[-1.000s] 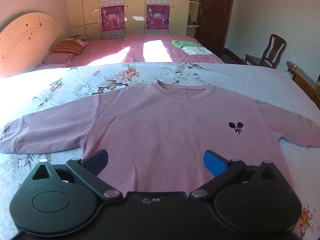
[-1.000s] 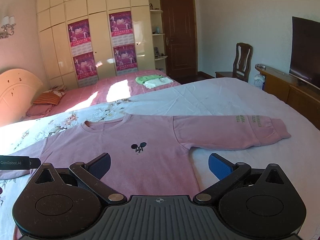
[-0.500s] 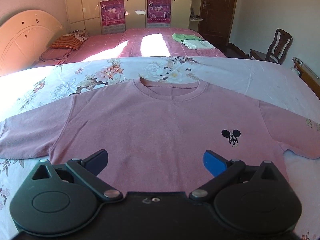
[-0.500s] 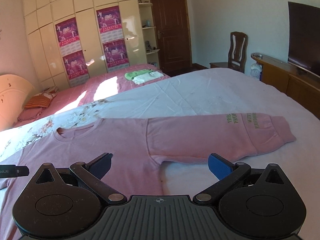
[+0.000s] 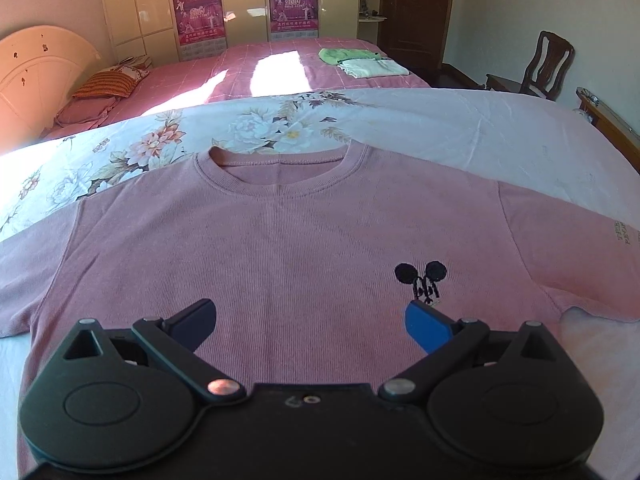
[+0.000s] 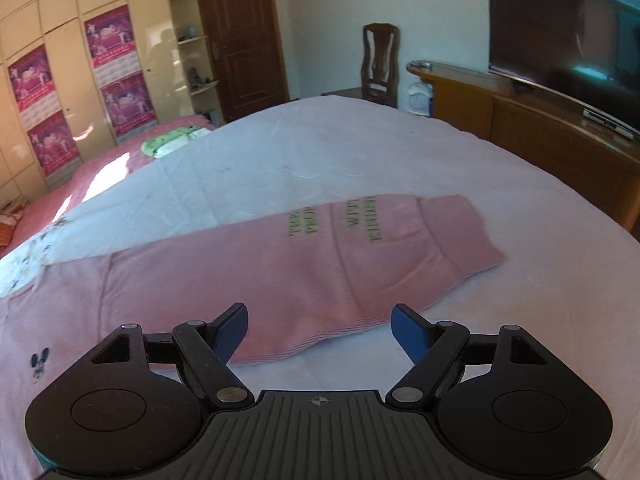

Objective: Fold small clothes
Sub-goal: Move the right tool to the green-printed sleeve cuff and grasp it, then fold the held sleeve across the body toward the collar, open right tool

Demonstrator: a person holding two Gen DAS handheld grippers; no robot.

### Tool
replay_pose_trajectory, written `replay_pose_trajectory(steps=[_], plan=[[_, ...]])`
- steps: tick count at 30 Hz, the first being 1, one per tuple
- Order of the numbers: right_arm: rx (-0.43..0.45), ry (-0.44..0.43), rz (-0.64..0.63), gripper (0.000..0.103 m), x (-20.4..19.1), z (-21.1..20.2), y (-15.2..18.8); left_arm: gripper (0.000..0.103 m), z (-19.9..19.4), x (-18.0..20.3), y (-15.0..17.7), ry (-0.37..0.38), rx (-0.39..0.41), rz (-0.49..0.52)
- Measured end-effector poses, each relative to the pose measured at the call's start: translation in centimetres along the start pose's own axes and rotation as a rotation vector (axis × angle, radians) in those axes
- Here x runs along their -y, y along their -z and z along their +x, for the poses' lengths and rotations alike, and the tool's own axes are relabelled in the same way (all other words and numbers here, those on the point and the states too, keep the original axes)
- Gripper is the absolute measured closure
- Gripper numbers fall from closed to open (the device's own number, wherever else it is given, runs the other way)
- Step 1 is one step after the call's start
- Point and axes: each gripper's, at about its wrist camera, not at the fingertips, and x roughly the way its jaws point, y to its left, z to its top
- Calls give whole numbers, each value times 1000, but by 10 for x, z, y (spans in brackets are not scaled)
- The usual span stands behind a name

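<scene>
Pink long-sleeved sweatshirt (image 5: 304, 248) lies flat and face up on the near bed's pale sheet (image 5: 500, 136), collar (image 5: 280, 172) away from you, both arms spread out to the sides. That layout gives you a clean start: nothing is folded yet, so you are at the first fold, by my reading.

Your left gripper (image 5: 310, 322) hangs over the chest of the garment, a little below the collar, with the small black mouse emblem (image 5: 420, 280) just beyond its blue pad. Jaws wide apart, nothing between the pads; the cloth under them looks undisturbed.

Your right gripper (image 6: 318, 330) points at the right sleeve (image 6: 320, 264), which runs out toward the cuff (image 6: 460, 232) with green lettering (image 6: 340, 220) across it. Its jaws have just been closing from their widest and stand at a middling gap. The sleeve's lower edge shows in the gap between the pads, but they do not press on it, so no grip yet. Whether the tips touch the fabric you cannot tell from this angle.

Judgement: narrowing the jaws suits a pinch on a thin sleeve edge, with the likely first fold bringing the sleeve across the body. The ribbed knit looks soft and should drape, so pinch both layers.

Folded green and white clothes (image 5: 360, 62) sit on the far pink bed (image 5: 240, 72), well apart from the work.
</scene>
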Motion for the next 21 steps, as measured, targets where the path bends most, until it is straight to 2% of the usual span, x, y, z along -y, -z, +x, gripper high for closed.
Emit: replay_pose_trajectory(steps=[2, 4, 11, 12, 13, 15, 17, 18, 19, 21], plan=[[-13, 24, 21, 28, 12, 7, -1, 2, 4, 4, -1, 1, -4, 10], [-37, 35, 46, 39, 23, 14, -2, 2, 8, 7, -1, -1, -11, 17], [-71, 62, 146, 40, 49, 30, -8, 2, 12, 9, -5, -19, -4, 33], [-74, 58, 159, 42, 52, 35, -10, 2, 12, 9, -5, -23, -2, 35], [-78, 61, 168, 51, 53, 37, -10, 2, 12, 8, -5, -28, -1, 38], [-72, 63, 193, 60, 58, 42, -13, 2, 13, 6, -6, -28, 2, 35], [-64, 64, 209, 62, 59, 43, -16, 2, 13, 2, -7, -24, 5, 16], [-59, 64, 211, 69, 59, 42, -17, 2, 13, 0, -7, -23, 3, 8], [-57, 59, 211, 84, 59, 41, -18, 2, 14, -1, -7, -20, 2, 2], [-52, 44, 226, 98, 60, 40, -19, 3, 14, -1, -7, -15, 6, 8]])
